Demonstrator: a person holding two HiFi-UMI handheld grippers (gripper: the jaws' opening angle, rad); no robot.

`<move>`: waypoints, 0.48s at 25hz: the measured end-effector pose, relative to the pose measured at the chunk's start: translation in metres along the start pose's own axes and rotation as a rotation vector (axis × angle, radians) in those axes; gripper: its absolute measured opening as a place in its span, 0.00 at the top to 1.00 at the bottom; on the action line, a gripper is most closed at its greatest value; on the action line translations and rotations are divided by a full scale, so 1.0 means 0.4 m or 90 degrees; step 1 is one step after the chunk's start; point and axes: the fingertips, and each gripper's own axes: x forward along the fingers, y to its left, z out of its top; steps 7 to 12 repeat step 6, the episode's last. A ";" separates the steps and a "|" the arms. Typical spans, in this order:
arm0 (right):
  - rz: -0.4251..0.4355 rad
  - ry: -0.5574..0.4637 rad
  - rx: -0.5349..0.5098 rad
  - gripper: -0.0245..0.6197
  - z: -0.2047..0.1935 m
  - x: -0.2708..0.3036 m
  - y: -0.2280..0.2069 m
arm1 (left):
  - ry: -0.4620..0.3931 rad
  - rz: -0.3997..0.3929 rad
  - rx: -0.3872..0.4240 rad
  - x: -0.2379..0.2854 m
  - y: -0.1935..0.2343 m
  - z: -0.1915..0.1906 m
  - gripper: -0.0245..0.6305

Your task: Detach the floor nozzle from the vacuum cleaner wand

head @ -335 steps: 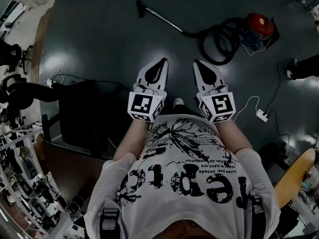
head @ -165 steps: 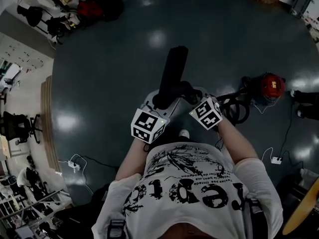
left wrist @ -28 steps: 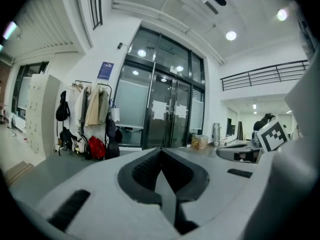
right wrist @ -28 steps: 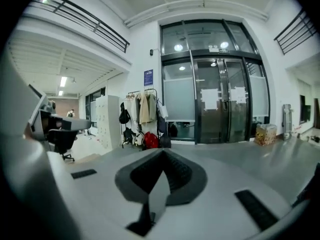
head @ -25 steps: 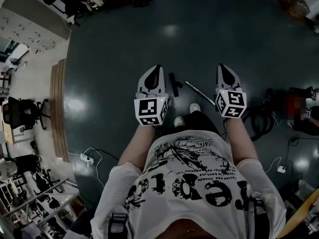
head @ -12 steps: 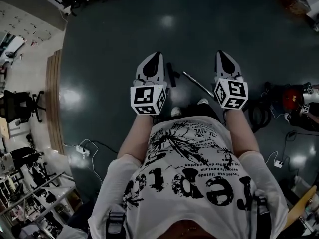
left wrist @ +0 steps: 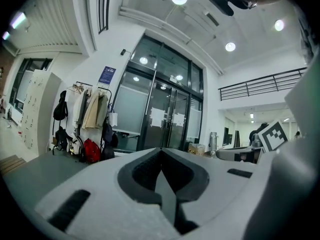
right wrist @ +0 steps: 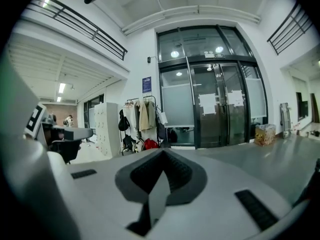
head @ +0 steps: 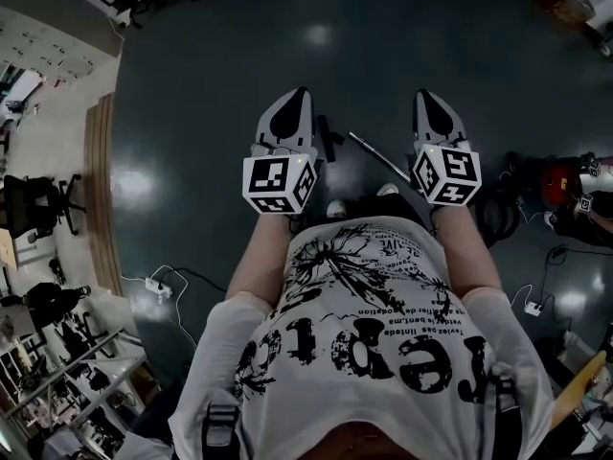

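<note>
Head view looks steeply down on the dark floor (head: pixel 211 75), where the floor nozzle (head: pixel 327 142) lies as a small black piece and the wand (head: pixel 379 156) as a thin bright bar slanting toward our feet. A sliver of floor seems to part them, though it is too small for us to be sure. We hold the left gripper (head: pixel 300 94) and the right gripper (head: pixel 422 95) out level before the chest, well above both pieces. Each gripper view shows its jaws pressed together with nothing between them, facing glass doors (left wrist: pixel 165 119) across the hall. We read this as a resting carry, hands clear of the parts. Ahead and to our left the floor offers wide room; to our right the coiled hose (head: pixel 498 214) and red canister (head: pixel 558 180) crowd in, and the wand lies near enough to trip on.
</note>
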 end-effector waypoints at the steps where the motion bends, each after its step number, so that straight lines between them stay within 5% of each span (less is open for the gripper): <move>1: 0.000 0.000 -0.003 0.96 -0.003 0.000 0.004 | 0.002 -0.002 -0.003 0.000 0.002 -0.004 0.96; 12: 0.004 0.004 -0.018 0.96 -0.031 -0.003 0.018 | 0.004 -0.009 0.002 -0.006 0.002 -0.027 0.96</move>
